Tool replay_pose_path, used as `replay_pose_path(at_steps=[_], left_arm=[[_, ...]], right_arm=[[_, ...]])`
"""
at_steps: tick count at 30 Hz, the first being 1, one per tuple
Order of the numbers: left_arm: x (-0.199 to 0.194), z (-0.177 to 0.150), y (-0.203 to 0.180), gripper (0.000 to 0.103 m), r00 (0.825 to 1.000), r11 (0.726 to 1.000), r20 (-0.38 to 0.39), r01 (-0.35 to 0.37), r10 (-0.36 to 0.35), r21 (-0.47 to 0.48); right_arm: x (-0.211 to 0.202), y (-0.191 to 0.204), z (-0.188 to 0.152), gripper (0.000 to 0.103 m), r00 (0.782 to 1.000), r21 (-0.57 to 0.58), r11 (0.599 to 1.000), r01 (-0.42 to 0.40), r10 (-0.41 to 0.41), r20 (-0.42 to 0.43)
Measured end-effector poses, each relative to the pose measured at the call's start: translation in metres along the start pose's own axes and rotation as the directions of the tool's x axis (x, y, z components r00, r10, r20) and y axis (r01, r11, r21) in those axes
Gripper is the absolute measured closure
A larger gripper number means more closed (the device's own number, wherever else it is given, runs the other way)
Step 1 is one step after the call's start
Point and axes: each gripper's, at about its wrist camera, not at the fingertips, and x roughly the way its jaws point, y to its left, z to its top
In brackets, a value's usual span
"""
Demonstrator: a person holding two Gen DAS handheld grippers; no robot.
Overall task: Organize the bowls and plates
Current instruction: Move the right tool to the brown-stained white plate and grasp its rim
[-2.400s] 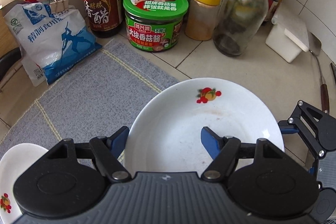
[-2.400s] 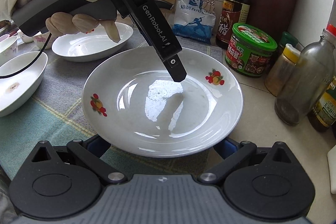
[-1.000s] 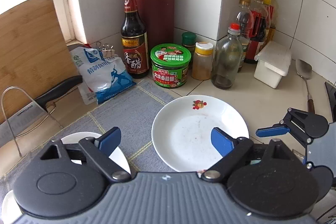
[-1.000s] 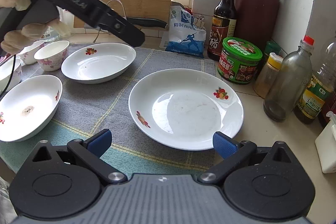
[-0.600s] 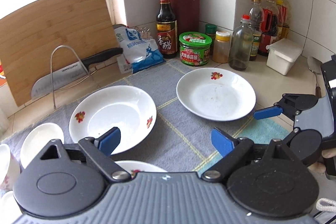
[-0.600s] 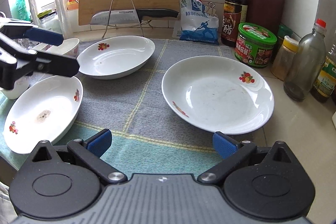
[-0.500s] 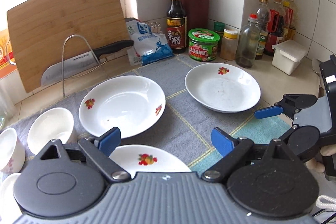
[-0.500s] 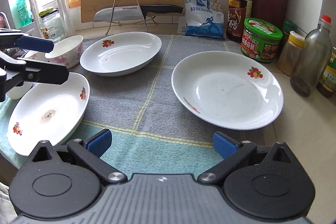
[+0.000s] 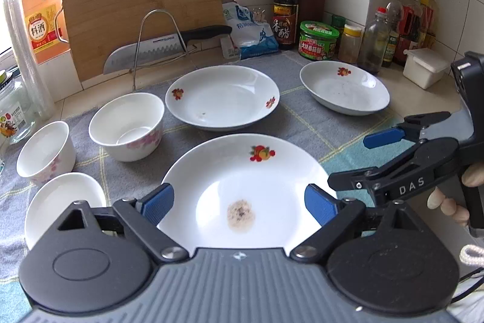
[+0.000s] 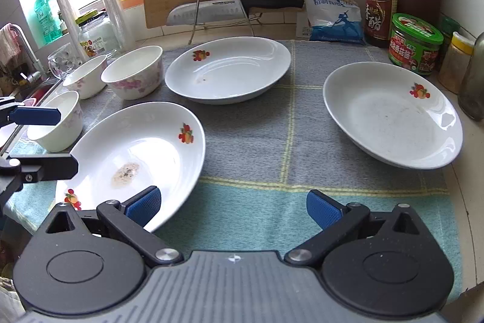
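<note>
Left gripper (image 9: 239, 203) jaws spread wide, empty, the stained plate (image 9: 242, 189) below and between them, untouched. Right gripper (image 10: 233, 206) jaws released over the mat (image 10: 272, 202), same plate at its left jaw.

My left wrist camera looks steeply down along its fingers, close over the stained plate (image 9: 242, 196), facing the back wall and cutting board (image 9: 142, 8). My right wrist camera sits further right, equally tilted, over the cloth mat (image 10: 272, 202). Both share the stained plate (image 10: 133, 159), the middle plate (image 9: 222, 97) (image 10: 227, 68), the far-right plate (image 9: 345, 87) (image 10: 393, 114), and each sees the other gripper.
</note>
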Motion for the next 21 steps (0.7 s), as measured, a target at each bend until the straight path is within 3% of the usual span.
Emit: replay_pose_path(at_steps=[10, 21], left_arm=[[-0.011, -0.044, 0.028, 0.010, 0.995, 0.999, -0.102, 0.010, -0.006, 0.037], [0.017, -0.067, 0.029, 0.010, 0.981, 0.994, -0.182, 0.082, -0.069, 0.068]], right_arm=[[0.015, 0.037, 0.001, 0.000, 0.998, -0.008, 0.998, -0.061, 0.061, -0.035], [0.031, 0.055, 0.004, 0.000, 0.994, -0.049, 0.996, -0.069, 0.065, -0.092]])
